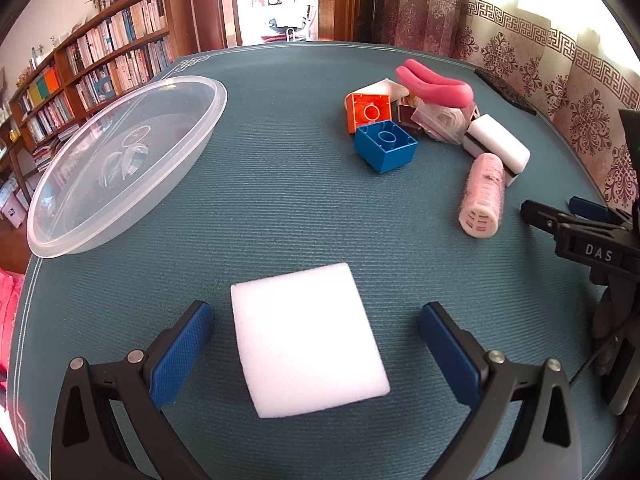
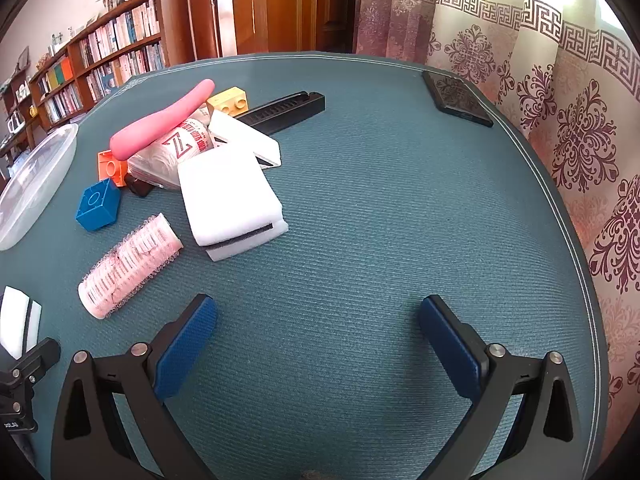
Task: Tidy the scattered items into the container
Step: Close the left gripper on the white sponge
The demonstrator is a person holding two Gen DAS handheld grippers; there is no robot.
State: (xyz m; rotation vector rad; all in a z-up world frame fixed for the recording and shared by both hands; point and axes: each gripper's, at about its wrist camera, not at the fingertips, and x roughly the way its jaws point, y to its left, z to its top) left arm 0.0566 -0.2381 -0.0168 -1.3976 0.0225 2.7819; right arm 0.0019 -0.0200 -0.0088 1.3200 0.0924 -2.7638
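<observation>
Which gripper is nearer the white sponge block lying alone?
Left. The left gripper straddles the sponge block, open fingers on either side. The right gripper hangs open over bare mat, off to the block's right.

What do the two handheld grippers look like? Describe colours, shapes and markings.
Both the left gripper and right gripper have black angular frames with silver rivets and two fingers faced with blue textured pads. The right gripper's black body bears white letters "DAS".

Black left tongs [image 1: 316, 340], blue ribbed pads, silver screws; matching right tongs [image 2: 318, 338]
</observation>
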